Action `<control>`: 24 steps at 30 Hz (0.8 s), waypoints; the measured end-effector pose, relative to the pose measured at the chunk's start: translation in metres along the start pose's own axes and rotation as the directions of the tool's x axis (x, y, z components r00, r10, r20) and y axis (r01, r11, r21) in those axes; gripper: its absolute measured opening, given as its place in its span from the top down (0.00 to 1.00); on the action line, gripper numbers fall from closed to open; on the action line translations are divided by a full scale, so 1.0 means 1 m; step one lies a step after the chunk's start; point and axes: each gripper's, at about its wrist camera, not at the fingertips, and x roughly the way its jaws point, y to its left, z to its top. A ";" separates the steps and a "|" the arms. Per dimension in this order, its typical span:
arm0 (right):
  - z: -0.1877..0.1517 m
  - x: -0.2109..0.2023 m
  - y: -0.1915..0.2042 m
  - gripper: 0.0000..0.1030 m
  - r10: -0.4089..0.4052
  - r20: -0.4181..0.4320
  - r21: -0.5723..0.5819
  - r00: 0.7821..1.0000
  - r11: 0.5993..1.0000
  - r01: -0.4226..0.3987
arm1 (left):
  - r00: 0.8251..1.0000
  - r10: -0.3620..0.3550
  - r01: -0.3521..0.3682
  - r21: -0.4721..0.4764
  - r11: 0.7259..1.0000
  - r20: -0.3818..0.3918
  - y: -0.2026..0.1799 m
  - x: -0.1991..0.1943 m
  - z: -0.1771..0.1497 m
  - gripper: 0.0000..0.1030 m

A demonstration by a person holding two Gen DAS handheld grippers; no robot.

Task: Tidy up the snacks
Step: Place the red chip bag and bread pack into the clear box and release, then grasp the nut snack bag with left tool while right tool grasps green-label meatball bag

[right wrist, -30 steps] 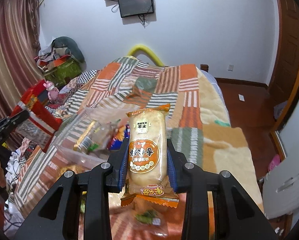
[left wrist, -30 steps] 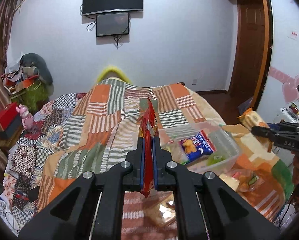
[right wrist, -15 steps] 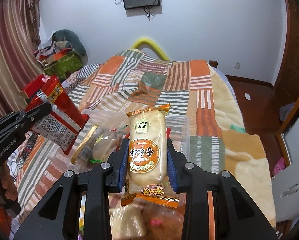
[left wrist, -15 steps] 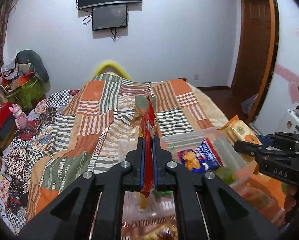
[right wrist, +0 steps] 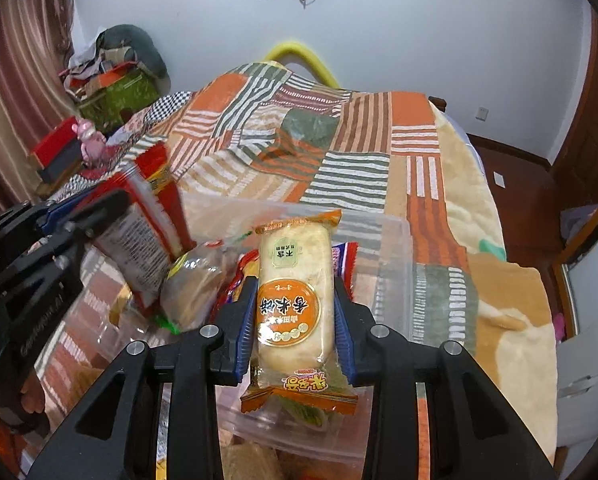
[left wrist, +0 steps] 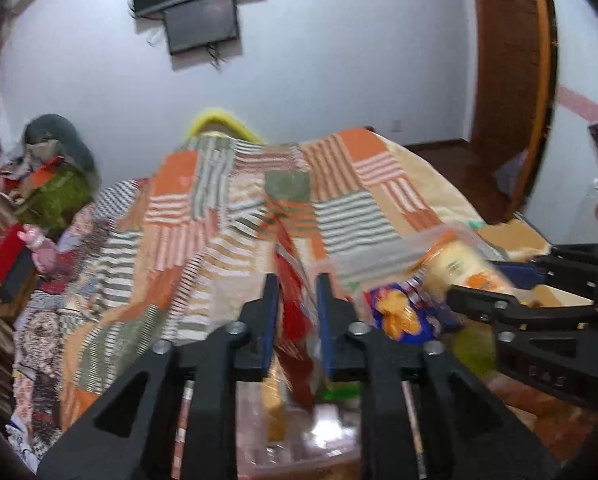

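The right claw (right wrist: 295,316) pinches a pale rice-cracker packet with an orange label (right wrist: 295,292) above the clear plastic storage box (right wrist: 395,276); the left claw (left wrist: 295,312), spread, lets a red snack bag (left wrist: 293,304) (blurred) slip boxward. Best lower each packet flat into free space, clear of the patchwork quilt (right wrist: 339,152) beyond.

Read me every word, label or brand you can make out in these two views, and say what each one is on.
"香米饼", upside down: orange circle on the rice cracker packet in the right gripper.
"DAS", blurred: right gripper's side, left wrist view.
"GenRobot.AI", smeared, uncertain: left gripper body, right wrist view.
Red snack packet: fine print too small to read.
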 end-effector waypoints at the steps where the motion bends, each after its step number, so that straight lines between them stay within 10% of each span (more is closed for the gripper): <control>1: 0.000 -0.002 -0.001 0.66 0.003 0.001 0.001 1.000 1.000 -0.003 | 1.000 -0.018 0.018 -0.001 1.000 -0.003 -0.001 -0.002 -0.001 0.61; 24: -0.048 -0.089 -0.025 0.49 -0.034 0.110 0.004 0.993 0.999 0.033 | 0.983 -0.174 0.169 -0.077 0.983 -0.061 0.032 -0.078 -0.044 0.37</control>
